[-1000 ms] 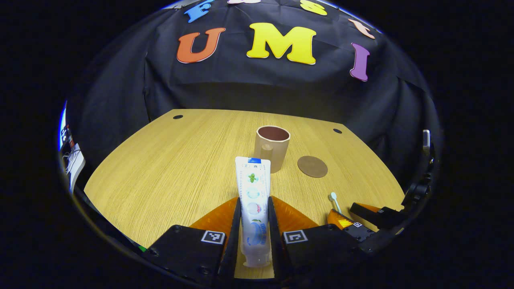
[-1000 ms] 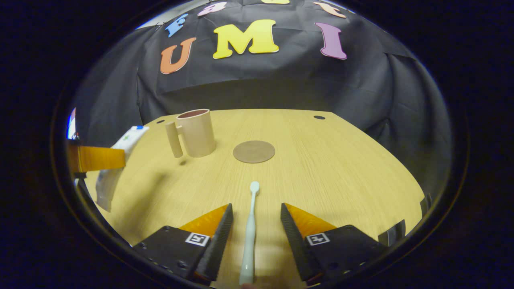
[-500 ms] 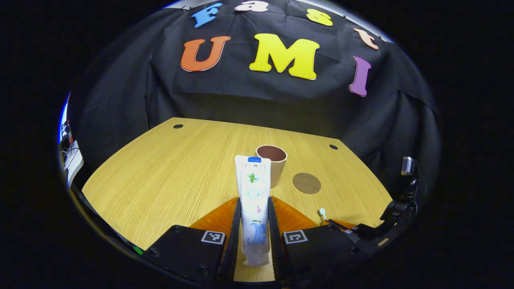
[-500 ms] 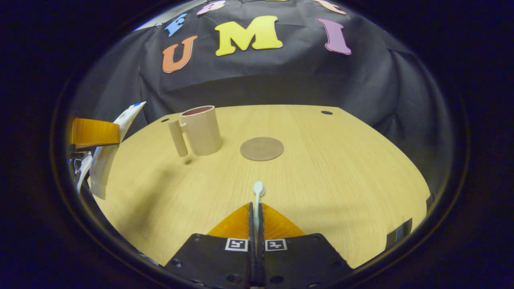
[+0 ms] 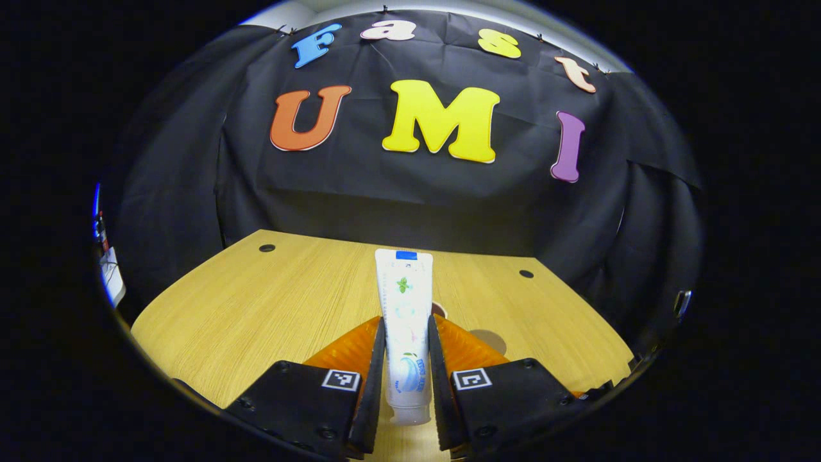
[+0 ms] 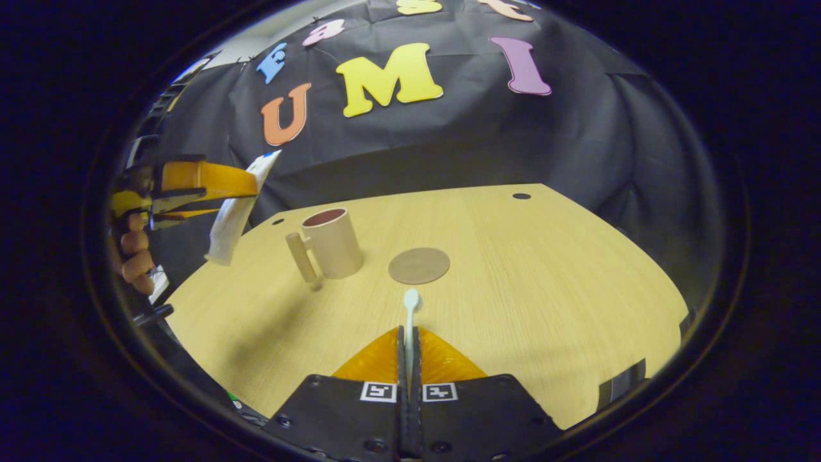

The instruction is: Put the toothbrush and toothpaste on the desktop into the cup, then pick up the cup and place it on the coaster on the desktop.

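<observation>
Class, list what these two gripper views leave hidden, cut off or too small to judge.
- Left gripper view: the cup and coaster sit mostly behind the toothpaste tube and left gripper.
- Right gripper view: the toothbrush handle is hidden between the right gripper fingers.
- Right gripper view: the inside of the cup is not visible from this angle.

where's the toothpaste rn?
Clamped in the left gripper, the toothpaste is held off the desk; in the right gripper view it hangs left of the cup.
</observation>
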Available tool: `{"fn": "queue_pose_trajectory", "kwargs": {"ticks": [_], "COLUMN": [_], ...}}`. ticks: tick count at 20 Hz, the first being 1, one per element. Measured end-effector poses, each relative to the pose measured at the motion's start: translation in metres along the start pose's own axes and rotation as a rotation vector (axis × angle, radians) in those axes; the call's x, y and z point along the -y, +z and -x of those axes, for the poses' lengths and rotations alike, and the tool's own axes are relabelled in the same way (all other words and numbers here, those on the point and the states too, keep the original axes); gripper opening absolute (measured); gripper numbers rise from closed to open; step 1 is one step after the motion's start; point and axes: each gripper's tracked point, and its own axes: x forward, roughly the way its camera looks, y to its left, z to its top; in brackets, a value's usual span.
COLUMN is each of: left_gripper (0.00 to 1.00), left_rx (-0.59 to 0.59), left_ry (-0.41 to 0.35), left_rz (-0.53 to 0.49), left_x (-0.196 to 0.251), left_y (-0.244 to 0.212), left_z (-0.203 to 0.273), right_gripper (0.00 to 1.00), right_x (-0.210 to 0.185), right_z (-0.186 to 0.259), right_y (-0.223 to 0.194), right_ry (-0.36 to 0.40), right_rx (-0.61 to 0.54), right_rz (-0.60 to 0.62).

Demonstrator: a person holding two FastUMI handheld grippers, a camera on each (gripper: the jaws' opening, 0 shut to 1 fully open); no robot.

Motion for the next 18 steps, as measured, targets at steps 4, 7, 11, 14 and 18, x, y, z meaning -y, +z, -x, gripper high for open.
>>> {"fn": "queue_pose_trajectory", "kwargs": {"ticks": [4, 7, 11, 14, 18], "left_gripper": [0.38, 0.38, 0.38, 0.38, 0.39], "left_rx": [0.107, 0.161, 0.217, 0.204, 0.198], "left_ry": [-0.024, -0.036, -0.047, -0.046, -0.04], "left_rz": [-0.028, -0.021, 0.009, 0.017, 0.019], "left_x": [0.006, 0.008, 0.011, 0.012, 0.01], "left_y": [0.031, 0.039, 0.048, 0.041, 0.038], "left_z": [-0.044, -0.069, -0.091, -0.106, -0.115], "right_gripper": [0.0, 0.0, 0.0, 0.0, 0.0], "right_x": [0.001, 0.007, 0.011, 0.012, 0.014], "right_z": [0.014, 0.022, 0.028, 0.028, 0.029], "right_y": [0.005, 0.016, 0.024, 0.027, 0.027], "right_ry": [0.027, 0.027, 0.034, 0.034, 0.034], "right_rx": [0.019, 0.051, 0.071, 0.078, 0.079], "right_rz": [0.005, 0.006, -0.004, -0.004, -0.01]}}
